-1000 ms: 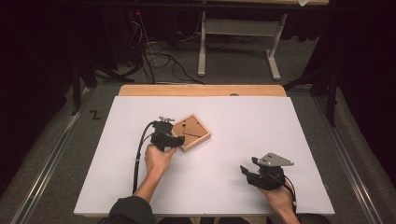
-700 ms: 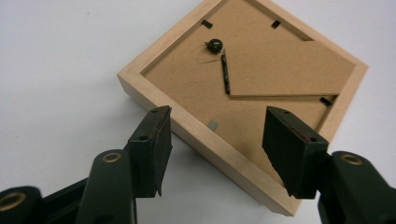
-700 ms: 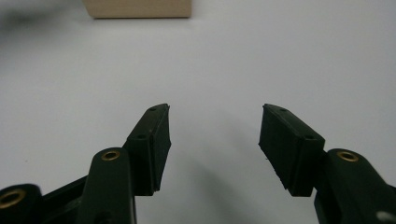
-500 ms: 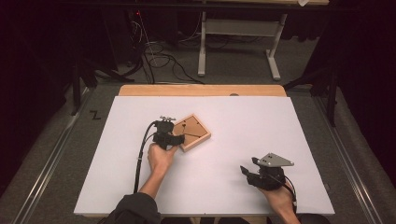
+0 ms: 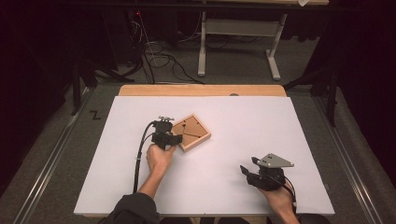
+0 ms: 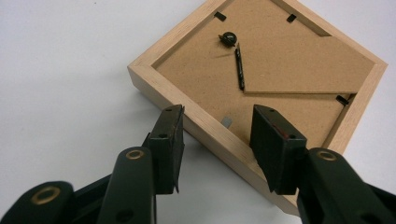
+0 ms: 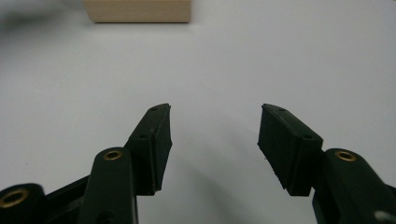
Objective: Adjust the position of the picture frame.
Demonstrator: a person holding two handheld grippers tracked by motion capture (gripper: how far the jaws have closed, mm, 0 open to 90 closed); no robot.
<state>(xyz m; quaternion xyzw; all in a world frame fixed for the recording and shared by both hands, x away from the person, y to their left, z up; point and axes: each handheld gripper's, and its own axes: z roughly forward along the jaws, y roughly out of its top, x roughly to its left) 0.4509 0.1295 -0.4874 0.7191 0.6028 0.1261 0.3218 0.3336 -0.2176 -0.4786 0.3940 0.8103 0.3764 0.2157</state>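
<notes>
- Face down on the white table sheet (image 5: 280, 140), just left of centre: a square light-wood picture frame (image 5: 191, 132) with a brown fibreboard back, turned like a diamond.
- Left gripper (image 6: 217, 128) at its seven o'clock edge, jaws just been closing, straddling the wooden rail without pressing yet.
- Right gripper (image 7: 215, 126) at four o'clock, well apart, jaws wide and empty.

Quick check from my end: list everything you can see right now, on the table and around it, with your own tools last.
picture frame: one, light wood, face down, brown backing up, table centre-left
table cover: one, white, over the tabletop
table edge: one, tan wood, far side
stand: one, white metal, floor beyond table
cables: several, dark, floor beyond table
left tool: one, black, jaws have just been closing, straddling the frame's near rail, not yet pressing
right tool: one, black, open, nothing between jaws, table right
</notes>
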